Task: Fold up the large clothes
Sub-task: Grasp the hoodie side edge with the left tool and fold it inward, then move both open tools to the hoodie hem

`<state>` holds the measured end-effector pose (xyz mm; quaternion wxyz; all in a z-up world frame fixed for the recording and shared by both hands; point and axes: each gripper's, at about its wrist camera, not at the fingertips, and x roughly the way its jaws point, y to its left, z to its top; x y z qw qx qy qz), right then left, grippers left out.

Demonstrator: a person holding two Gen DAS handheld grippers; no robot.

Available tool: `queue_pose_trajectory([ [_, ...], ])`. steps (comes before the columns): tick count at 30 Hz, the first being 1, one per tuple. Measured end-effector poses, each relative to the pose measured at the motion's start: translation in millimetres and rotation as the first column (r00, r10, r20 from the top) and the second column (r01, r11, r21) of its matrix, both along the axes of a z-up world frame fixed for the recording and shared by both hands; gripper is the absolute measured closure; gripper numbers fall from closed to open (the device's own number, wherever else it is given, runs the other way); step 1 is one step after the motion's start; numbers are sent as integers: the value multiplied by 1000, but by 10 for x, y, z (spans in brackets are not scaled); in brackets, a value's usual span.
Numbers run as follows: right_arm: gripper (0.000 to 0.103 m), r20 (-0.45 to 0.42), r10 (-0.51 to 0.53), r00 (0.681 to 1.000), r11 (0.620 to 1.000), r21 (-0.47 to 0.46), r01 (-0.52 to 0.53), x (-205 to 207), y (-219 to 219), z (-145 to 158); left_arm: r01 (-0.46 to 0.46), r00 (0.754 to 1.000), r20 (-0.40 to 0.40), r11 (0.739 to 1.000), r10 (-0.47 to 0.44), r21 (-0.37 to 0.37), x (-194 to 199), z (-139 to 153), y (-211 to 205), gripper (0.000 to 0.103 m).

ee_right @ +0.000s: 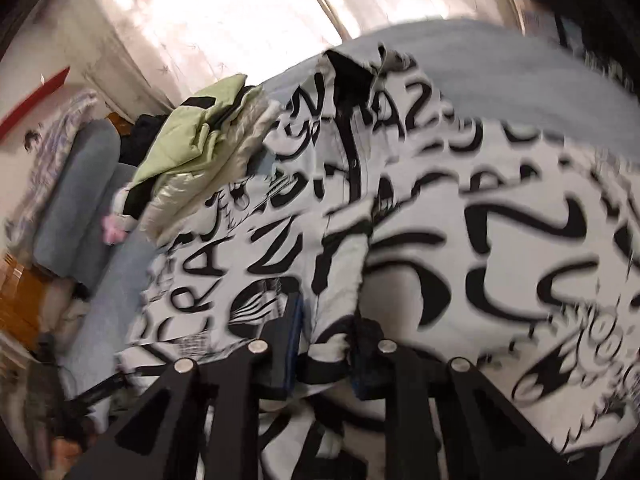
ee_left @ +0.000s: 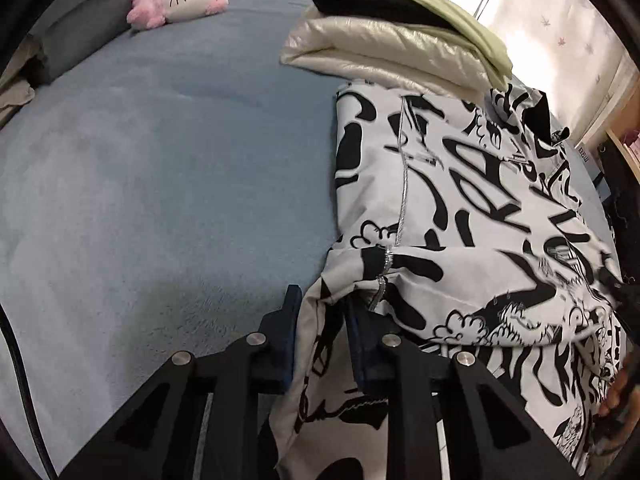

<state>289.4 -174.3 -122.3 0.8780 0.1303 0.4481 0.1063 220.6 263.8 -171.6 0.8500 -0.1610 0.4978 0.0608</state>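
Note:
A large white jacket with black graffiti print (ee_left: 460, 208) lies on the blue-grey bed cover (ee_left: 168, 168), at the right of the left wrist view. My left gripper (ee_left: 320, 312) is shut on the jacket's near hem, which hangs between the fingers. In the blurred right wrist view the same jacket (ee_right: 460, 240) fills the middle and right. My right gripper (ee_right: 326, 320) is shut on a fold of its cloth, lifted a little off the bed.
A stack of folded clothes stands beyond the jacket: cream puffer (ee_left: 384, 52), black piece and light green one (ee_left: 440, 4) on top. A pink-and-white plush cat (ee_left: 180, 0) lies by the grey bolster (ee_left: 92, 28). Curtains (ee_right: 224, 12) hang behind the bed.

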Motion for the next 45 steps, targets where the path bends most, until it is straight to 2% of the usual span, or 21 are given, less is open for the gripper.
queue_pose_trajectory([
  [2, 82, -91, -34, 995, 998, -50, 30, 111, 4, -224, 27, 999, -20, 999, -27, 32, -12, 9, -41, 78],
  [4, 82, -116, -52, 992, 998, 16, 54, 116, -91, -264, 46, 999, -27, 996, -44, 77, -40, 66, -61, 72],
  [7, 79, -153, -69, 986, 993, 86, 83, 64, -220, -165, 100, 995, -8, 988, -100, 120, -113, 262, -111, 67],
  [10, 75, -98, -81, 992, 994, 69, 88, -69, -233, 50, 124, 989, 62, 979, -135, 160, -186, 582, -166, 61],
  [13, 69, -28, -32, 999, 998, 49, 33, -186, -96, 271, 141, 977, 135, 972, -168, 190, -132, 856, -317, 60],
  [15, 66, -5, 16, 1000, 999, 44, -16, -203, 96, 360, 154, 971, 155, 970, -184, 186, -12, 918, -454, 61],
  [19, 66, 17, 120, 993, 991, 57, -121, -212, 529, 393, 183, 970, 130, 970, -204, 158, 238, 798, -785, 61],
  [21, 66, 38, 158, 987, 987, 3, -158, -237, 743, 380, 197, 972, 100, 970, -212, 141, 378, 660, -948, 61],
  [24, 65, 62, 186, 981, 981, -70, -182, -285, 881, 342, 200, 976, 53, 963, -213, 181, 501, 426, -1135, 61],
  [26, 65, 51, 186, 981, 978, -102, -180, -276, 885, 296, 194, 980, 17, 965, -200, 175, 578, 266, -1142, 61],
  [29, 66, 59, 109, 992, 987, -129, -101, -276, 756, 334, 177, 984, -15, 972, -177, 153, 636, 104, -1103, 61],
  [32, 66, 127, 18, 992, 990, -138, 0, -340, 610, 484, 173, 985, -4, 973, -174, 153, 630, 69, -1092, 61],
  [35, 66, 180, 13, 984, 990, -137, 12, -409, 655, 596, 174, 984, -3, 973, -176, 153, 638, 69, -1093, 61],
  [41, 66, 197, 85, 977, 992, -110, -64, -459, 1006, 553, 179, 984, -2, 970, -181, 162, 643, 75, -1091, 61],
  [45, 66, 178, 186, 966, 982, -62, -178, -510, 1216, 468, 176, 984, 0, 974, -178, 144, 643, 72, -1071, 61],
])
